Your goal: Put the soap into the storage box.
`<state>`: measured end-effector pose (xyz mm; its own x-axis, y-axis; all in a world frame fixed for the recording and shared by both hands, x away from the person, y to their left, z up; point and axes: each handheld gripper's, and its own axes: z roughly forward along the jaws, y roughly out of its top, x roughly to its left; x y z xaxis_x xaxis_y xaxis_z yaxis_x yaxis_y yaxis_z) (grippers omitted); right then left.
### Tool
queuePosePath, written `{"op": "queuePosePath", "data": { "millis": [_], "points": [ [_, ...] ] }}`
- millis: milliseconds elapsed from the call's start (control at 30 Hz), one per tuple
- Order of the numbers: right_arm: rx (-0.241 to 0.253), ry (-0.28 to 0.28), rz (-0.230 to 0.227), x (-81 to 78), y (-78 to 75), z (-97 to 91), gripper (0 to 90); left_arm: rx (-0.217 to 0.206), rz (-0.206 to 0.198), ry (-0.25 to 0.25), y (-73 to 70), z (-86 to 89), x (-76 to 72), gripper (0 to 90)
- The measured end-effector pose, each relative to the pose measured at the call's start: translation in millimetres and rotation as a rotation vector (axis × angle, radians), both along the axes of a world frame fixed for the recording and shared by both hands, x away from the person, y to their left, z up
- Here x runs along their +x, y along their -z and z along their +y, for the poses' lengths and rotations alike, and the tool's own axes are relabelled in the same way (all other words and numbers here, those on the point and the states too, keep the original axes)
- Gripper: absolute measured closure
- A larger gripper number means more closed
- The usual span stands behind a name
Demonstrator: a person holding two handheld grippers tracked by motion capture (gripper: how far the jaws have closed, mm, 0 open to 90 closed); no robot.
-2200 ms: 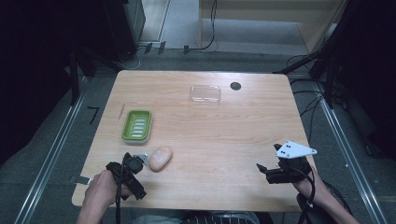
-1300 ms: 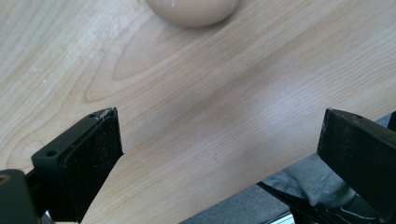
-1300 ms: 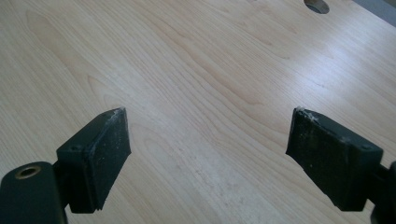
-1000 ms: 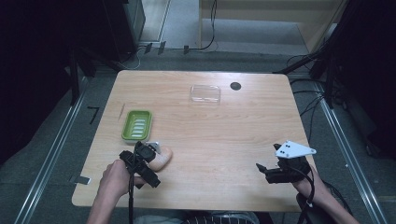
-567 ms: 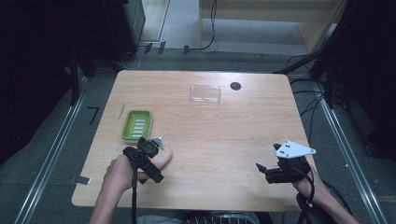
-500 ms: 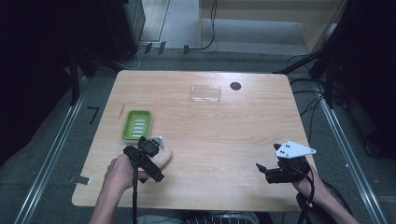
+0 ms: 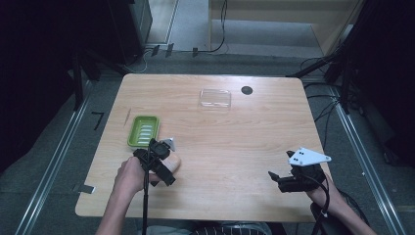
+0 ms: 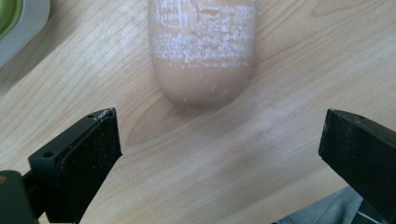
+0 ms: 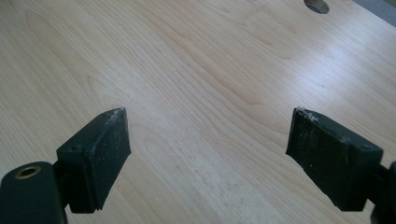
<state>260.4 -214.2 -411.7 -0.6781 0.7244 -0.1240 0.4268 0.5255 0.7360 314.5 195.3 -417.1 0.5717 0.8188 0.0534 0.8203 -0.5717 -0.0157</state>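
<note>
Both tongs stood open near the front edge of the wooden bench [image 7: 254, 127]. At the front left, the left tongs [image 7: 161, 154] hung low over the wood with their jaws spread wide and nothing between them; in the left gripper view the left tongs [image 8: 219, 144] pointed at a tan, rounded bar of soap [image 8: 203, 51] with a whitish, flaky crust, which lay flat on the bench just ahead of the jaws and did not touch them. From above, the soap [image 7: 172, 164] was partly hidden by the hand and the tool. At the front right, the right tongs [image 7: 274, 177] were held just above bare wood, well apart from everything else, and the right gripper view showed the right tongs [image 9: 208, 140] with their jaws wide and holding nothing. Just beyond the left tongs sat a green ribbed soap dish [image 7: 143, 130]. Farther back, near the far edge, lay a clear plastic lid [image 7: 215, 98], and just beside it to the right a round dark hole [image 7: 246, 90] in the benchtop.
</note>
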Motion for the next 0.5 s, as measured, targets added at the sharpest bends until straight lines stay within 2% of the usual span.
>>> {"op": "queuePosePath", "data": {
  "millis": [333,500],
  "points": [
    [-0.001,-0.002,-0.002,0.3,0.1,-0.1,13.4,0.007,0.001,-0.006,7.8,-4.6,10.9,0.0],
    [-0.001,-0.003,-0.002,0.5,0.2,-0.1,13.4,0.007,0.015,0.0,11.5,-7.6,14.7,0.0]
  ]
}}
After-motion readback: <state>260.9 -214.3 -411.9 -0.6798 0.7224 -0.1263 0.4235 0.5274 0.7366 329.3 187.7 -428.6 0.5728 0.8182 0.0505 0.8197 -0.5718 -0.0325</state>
